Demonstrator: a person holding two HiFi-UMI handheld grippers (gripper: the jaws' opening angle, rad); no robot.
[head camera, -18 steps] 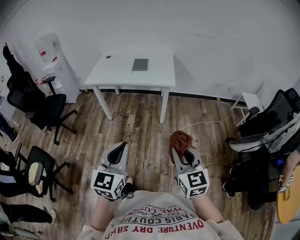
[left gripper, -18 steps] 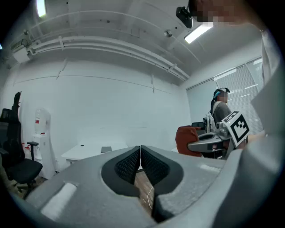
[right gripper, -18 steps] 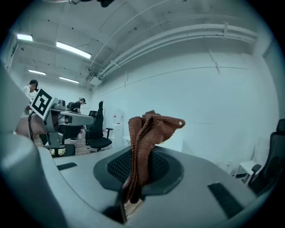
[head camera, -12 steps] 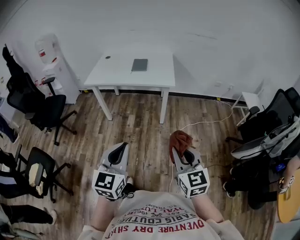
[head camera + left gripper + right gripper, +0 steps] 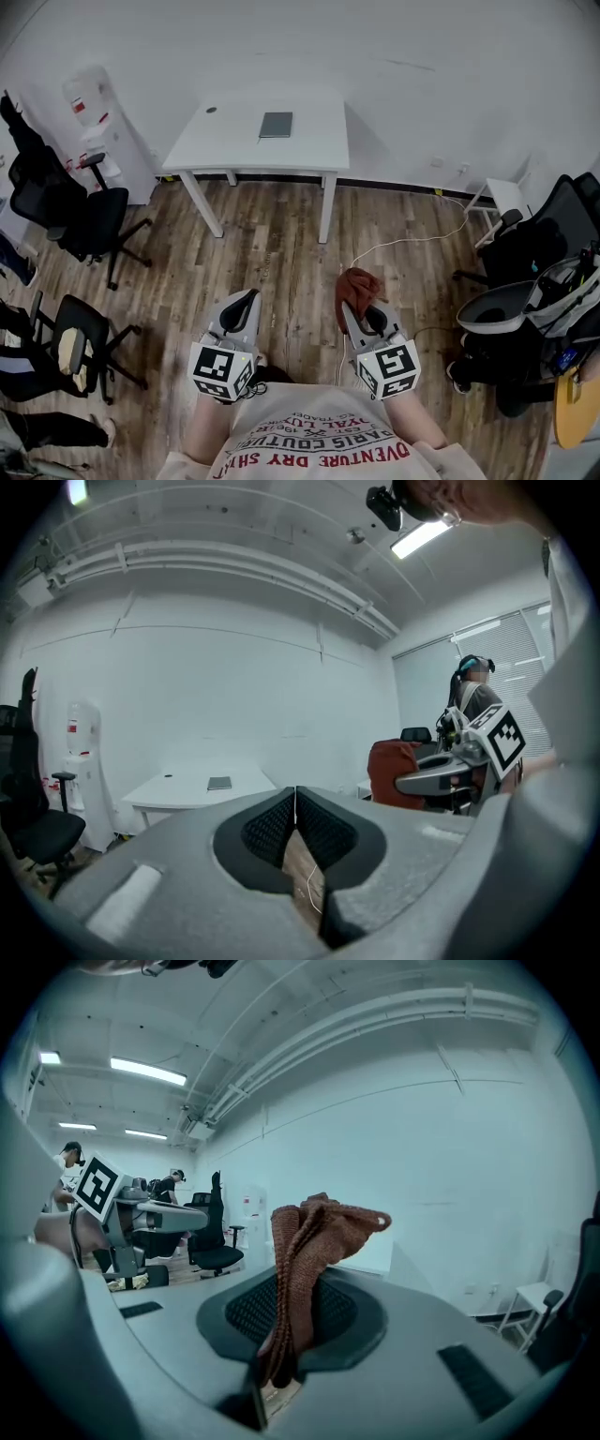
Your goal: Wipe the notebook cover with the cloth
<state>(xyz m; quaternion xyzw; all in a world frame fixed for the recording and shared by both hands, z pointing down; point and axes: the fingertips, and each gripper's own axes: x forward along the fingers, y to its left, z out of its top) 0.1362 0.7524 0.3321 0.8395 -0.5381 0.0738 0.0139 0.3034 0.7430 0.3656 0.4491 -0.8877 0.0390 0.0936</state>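
A dark grey notebook (image 5: 276,125) lies flat on a white table (image 5: 225,150) across the room; it also shows small in the left gripper view as the notebook (image 5: 219,783). My right gripper (image 5: 352,307) is shut on a rust-brown knitted cloth (image 5: 357,286), which sticks up between its jaws as the cloth (image 5: 305,1251). My left gripper (image 5: 241,302) is shut with nothing in it, jaws pressed together in the left gripper view (image 5: 295,803). Both grippers hang close to my body, far from the table.
Wood-plank floor (image 5: 272,253) lies between me and the table. Black office chairs (image 5: 80,211) stand at the left, more chairs (image 5: 534,253) at the right. A water dispenser (image 5: 94,122) stands left of the table. A white cable (image 5: 394,244) runs across the floor.
The view has shifted slightly: the table and notebook sit a little further left and up. Both grippers stay in place and shut, the right one still holding the cloth.
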